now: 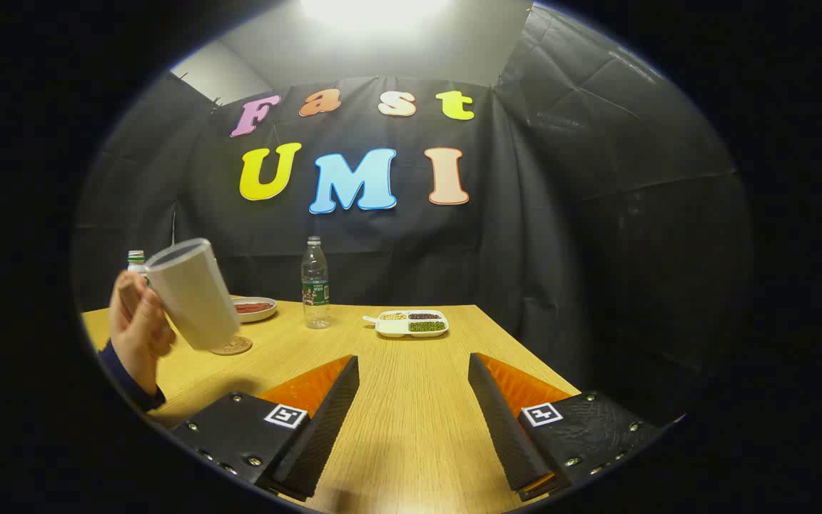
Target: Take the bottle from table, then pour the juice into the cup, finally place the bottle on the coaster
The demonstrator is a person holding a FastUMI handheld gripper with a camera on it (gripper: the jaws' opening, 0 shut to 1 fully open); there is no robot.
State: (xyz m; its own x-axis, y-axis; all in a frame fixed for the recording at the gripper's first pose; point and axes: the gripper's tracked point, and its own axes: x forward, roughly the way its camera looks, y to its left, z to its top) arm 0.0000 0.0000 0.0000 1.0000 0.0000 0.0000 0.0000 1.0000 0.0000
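Judging progress: nothing of the task done yet, as far as seen; taking, pouring and placing all left
Gripper (413,375): fingers spread wide apart, nothing between them, only bare table (411,428) under the gap
Bottle (315,283): stands on the table well beyond the fingers, near the far edge, a little toward the left finger; not touched
Bottle axis: long axis upright, cap pointing up, no tilt visible; looks clear, level of juice inside too hard to tell
Second bottle (136,260): only cap and neck seen behind the cup, at the far left; cannot tell which of the two the task means, the middle one seems more likely
Cup (193,293): held up in a person's hand (138,332) at the left, above the table, tilted, mouth pointing up and a little toward the left; not yet set down, so probably not ready for pouring
Coaster (231,346): round, flat on the table just under and beside the cup, free
Small dish (255,308): behind the coaster, with something red in it
Divided tray (412,323): right of the bottle, with beans or grains, apart from it
Next step, as judgement: bringing the open fingers forward and slightly left, around the body of the upright bottle
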